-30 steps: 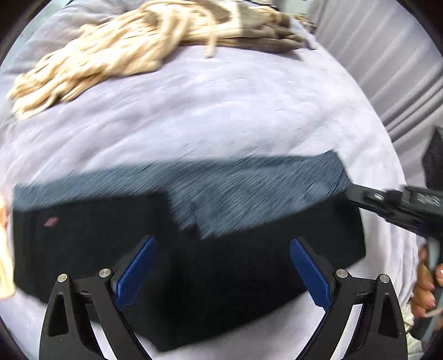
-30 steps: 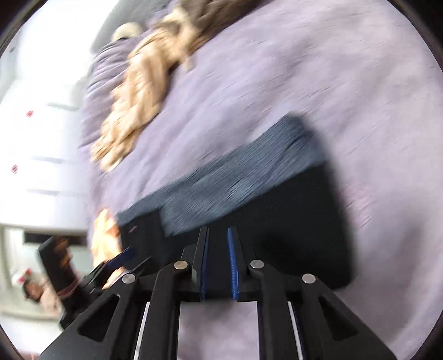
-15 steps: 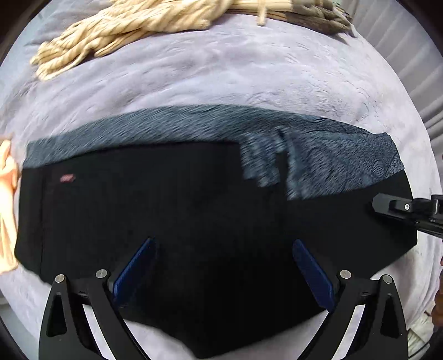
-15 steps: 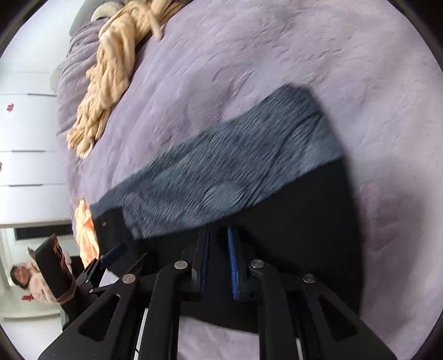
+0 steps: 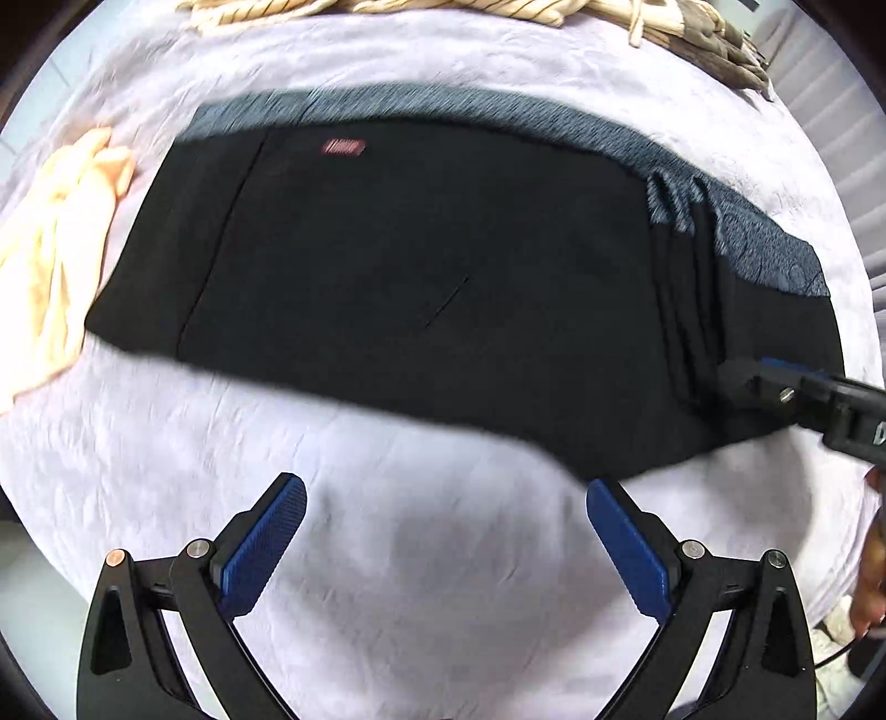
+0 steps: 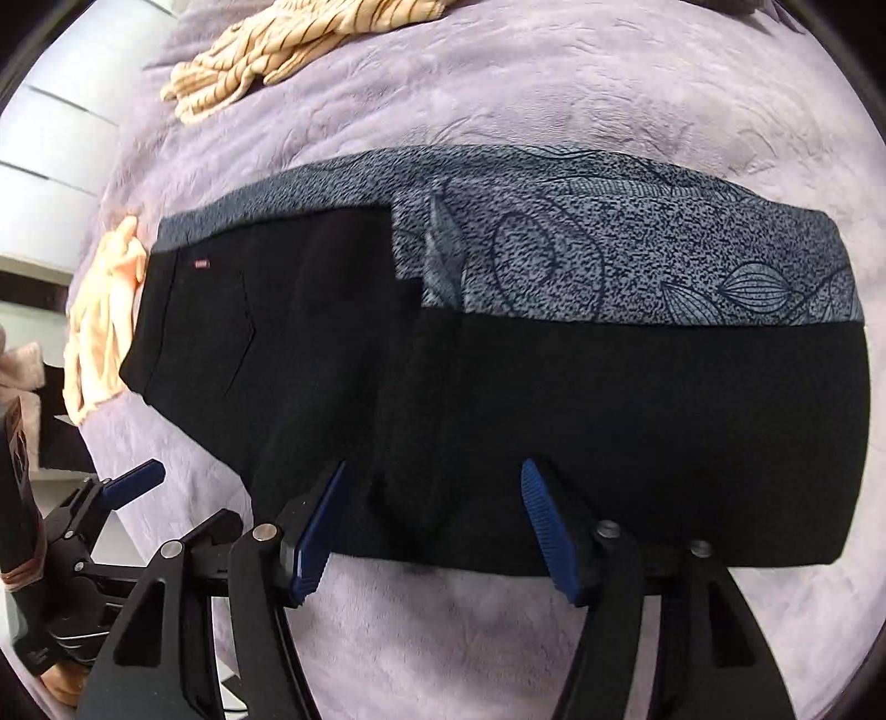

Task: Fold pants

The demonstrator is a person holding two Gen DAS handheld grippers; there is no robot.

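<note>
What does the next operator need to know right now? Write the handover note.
Left gripper: open, empty, above bare bedspread just short of the pants' near edge.
Right gripper: jaws have just been opening; pads straddle the near edge of the pants, not pressing.
Pants: flat on the bed, black, folded over with a patterned grey band along the far edge.
Done: a fold is laid down and released.
Left: probably one more fold to shorten the bundle, then smoothing.

Bedroom: lilac bedspread (image 6: 554,83), strewn clothes (image 6: 288,39).
</note>
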